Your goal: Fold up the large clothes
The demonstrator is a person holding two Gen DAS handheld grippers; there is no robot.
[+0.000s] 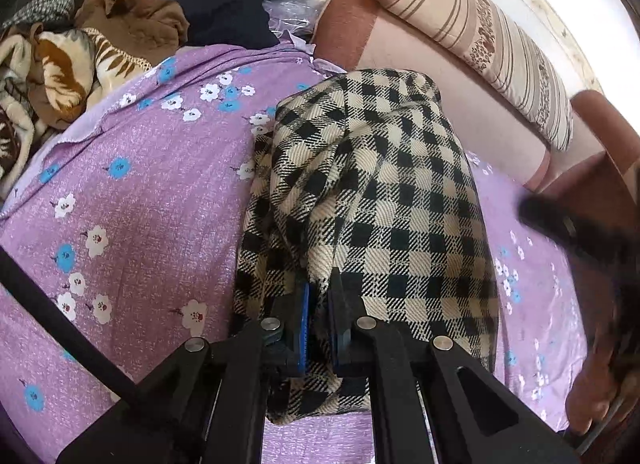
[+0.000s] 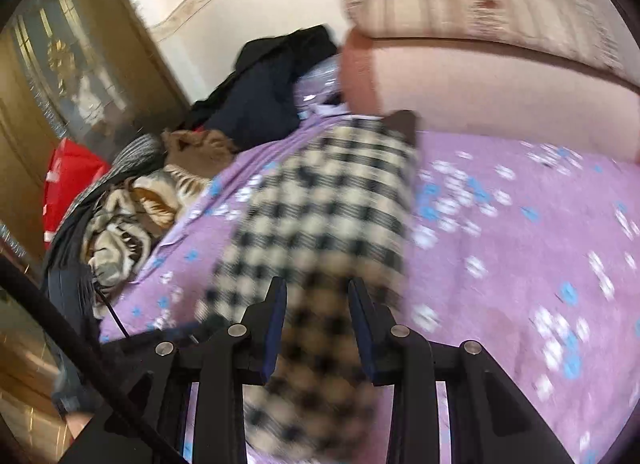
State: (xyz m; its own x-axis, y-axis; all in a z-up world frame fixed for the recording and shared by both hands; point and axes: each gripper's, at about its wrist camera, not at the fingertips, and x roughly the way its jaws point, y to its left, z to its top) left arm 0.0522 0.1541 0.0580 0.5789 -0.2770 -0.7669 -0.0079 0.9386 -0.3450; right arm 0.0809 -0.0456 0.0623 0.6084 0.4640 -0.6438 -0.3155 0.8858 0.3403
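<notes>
Garment (image 1: 372, 192) lies on bedsheet (image 1: 152, 192); clothes pile (image 1: 132, 24) behind-left, blanket (image 1: 460, 104) w/ pillow (image 1: 472, 36) on top behind-right.

left black two-finger gripper (image 1: 320, 320): matte black linkage arms, round silver pivot screws, blue pads on inner finger faces | thin black cable (image 1: 60, 316) running diagonally to its left | right black two-finger gripper (image 2: 318, 324): same black arms, silver screws, dark blue pads | thin black cord (image 2: 80, 348) to its left
</notes>
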